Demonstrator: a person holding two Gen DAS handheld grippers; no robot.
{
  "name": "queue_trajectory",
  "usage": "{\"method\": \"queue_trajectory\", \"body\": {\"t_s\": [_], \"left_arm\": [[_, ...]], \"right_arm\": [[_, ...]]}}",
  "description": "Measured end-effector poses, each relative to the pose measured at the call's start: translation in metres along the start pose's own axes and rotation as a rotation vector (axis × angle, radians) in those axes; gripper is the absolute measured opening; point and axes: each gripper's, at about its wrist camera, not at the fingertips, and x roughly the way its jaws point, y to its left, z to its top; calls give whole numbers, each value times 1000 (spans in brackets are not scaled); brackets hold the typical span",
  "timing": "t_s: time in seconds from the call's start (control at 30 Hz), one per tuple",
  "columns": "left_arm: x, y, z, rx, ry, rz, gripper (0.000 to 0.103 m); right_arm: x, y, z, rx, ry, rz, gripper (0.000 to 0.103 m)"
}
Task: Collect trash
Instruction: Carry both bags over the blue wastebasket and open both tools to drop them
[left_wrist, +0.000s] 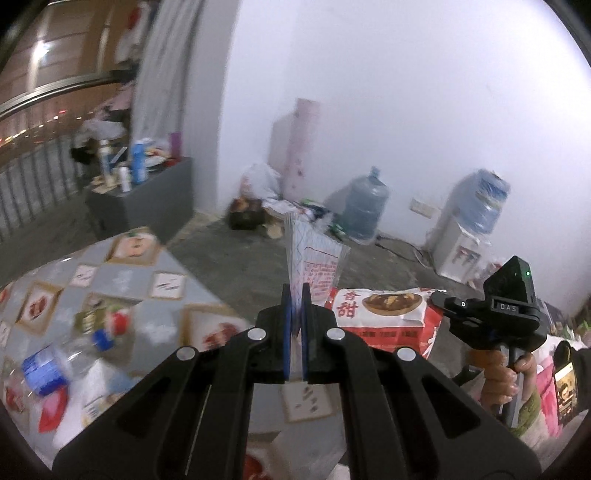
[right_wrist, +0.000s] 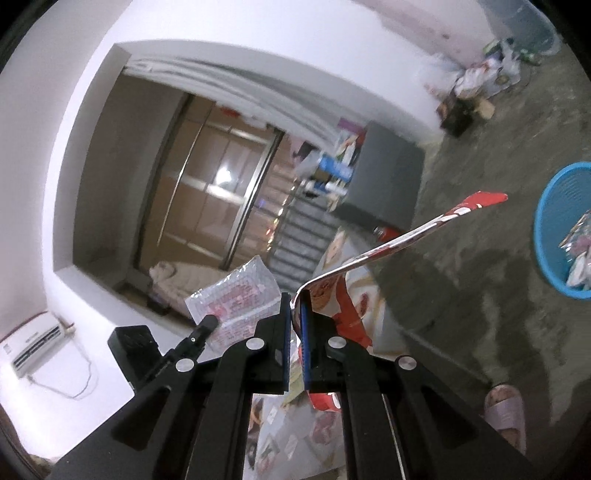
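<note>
The left gripper (left_wrist: 295, 295) was closed tight on a thin clear wrapper (left_wrist: 317, 262) printed with red text and a blue grid, the sheet pinched edge-on between the blue pads (left_wrist: 286, 325) and standing up above the fingertips. The same wrapper (right_wrist: 236, 299) showed in the right wrist view, held out from the tip of the left gripper (right_wrist: 207, 323).

The right gripper (right_wrist: 295, 310) was likewise closed, its jaws clamped on a red and white snack bag (right_wrist: 402, 240) (a picture of a round baked item and Chinese characters on its face). The bag (left_wrist: 384, 310) hung just beside the left gripper's wrapper, above the edge of the table. The person's right hand (left_wrist: 502, 376) gripped the handle of the right gripper (left_wrist: 437, 295).

The table (left_wrist: 177, 266) carried a grey patterned oilcloth; a clear plastic bottle with a blue label (left_wrist: 62, 362) lay on its side there, near white crumpled litter (left_wrist: 85, 402).

A blue basket (right_wrist: 554, 229) stood on the concrete floor, well apart from the grippers, with wrappers (right_wrist: 576, 254) already in it. A pink slipper (right_wrist: 506, 410) lay on the floor nearer the person. Two large water jugs (left_wrist: 365, 206) stood against the far wall, one mounted on a dispenser (left_wrist: 461, 240).
</note>
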Motion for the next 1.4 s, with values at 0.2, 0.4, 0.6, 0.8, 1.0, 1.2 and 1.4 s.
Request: {"method": "queue_trajectory", "body": {"t_s": [0.2, 0.4, 0.6, 0.8, 1.0, 1.2, 1.4], "left_arm": [[68, -33, 11, 54, 87, -62, 2], [127, -63, 15, 110, 169, -91, 2], [182, -83, 11, 141, 246, -116, 2], [243, -97, 1, 162, 336, -121, 2], [302, -110, -6, 182, 413, -114, 2], [358, -119, -16, 163, 496, -123, 17], [378, -112, -28, 118, 573, -71, 38]], "right_arm": [[-20, -17, 15, 17, -64, -102, 5], [-30, -48, 32, 75, -102, -221, 5], [-32, -86, 42, 174, -118, -287, 5], [-33, -136, 61, 277, -136, -382, 5], [-23, -185, 83, 357, -133, -488, 6], [-9, -237, 104, 417, -126, -592, 25], [-15, -282, 93, 538, -85, -764, 57]]}}
